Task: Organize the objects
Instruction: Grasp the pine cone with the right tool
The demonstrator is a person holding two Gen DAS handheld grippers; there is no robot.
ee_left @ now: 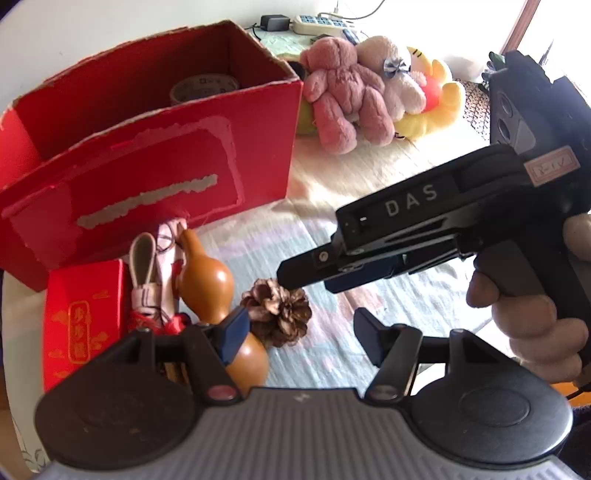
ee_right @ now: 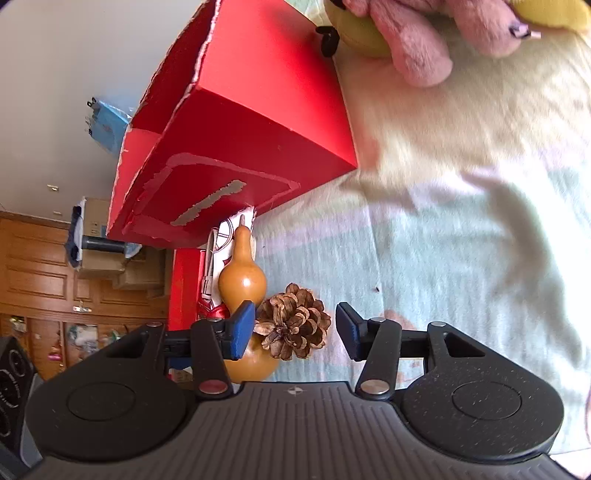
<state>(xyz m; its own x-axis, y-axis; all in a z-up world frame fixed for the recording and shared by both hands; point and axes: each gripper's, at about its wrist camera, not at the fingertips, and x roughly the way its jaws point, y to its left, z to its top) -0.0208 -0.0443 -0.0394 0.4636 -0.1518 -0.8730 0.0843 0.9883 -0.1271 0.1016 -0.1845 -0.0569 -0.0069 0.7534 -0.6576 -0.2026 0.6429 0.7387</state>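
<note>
A brown pine cone (ee_left: pixel 277 314) lies on the pale cloth beside an orange-brown gourd (ee_left: pixel 207 280). My left gripper (ee_left: pixel 301 336) is open, with the cone just ahead of its left finger. Held by a hand (ee_left: pixel 535 325), my right gripper (ee_left: pixel 306 277) reaches in from the right, its tips just above the cone. In the right wrist view, the right gripper (ee_right: pixel 295 330) is open and the pine cone (ee_right: pixel 295 325) sits between its blue pads, untouched. The gourd (ee_right: pixel 242 284) lies just behind the left pad. A large open red box (ee_left: pixel 147 147) stands behind.
A roll of tape (ee_left: pixel 203 86) lies inside the big red box (ee_right: pixel 240 129). A small red box (ee_left: pixel 81 317) and a little cloth shoe (ee_left: pixel 147 273) lie left of the gourd. Plush toys (ee_left: pixel 351 96) are heaped to the box's right, with a power strip (ee_left: pixel 317 24) behind.
</note>
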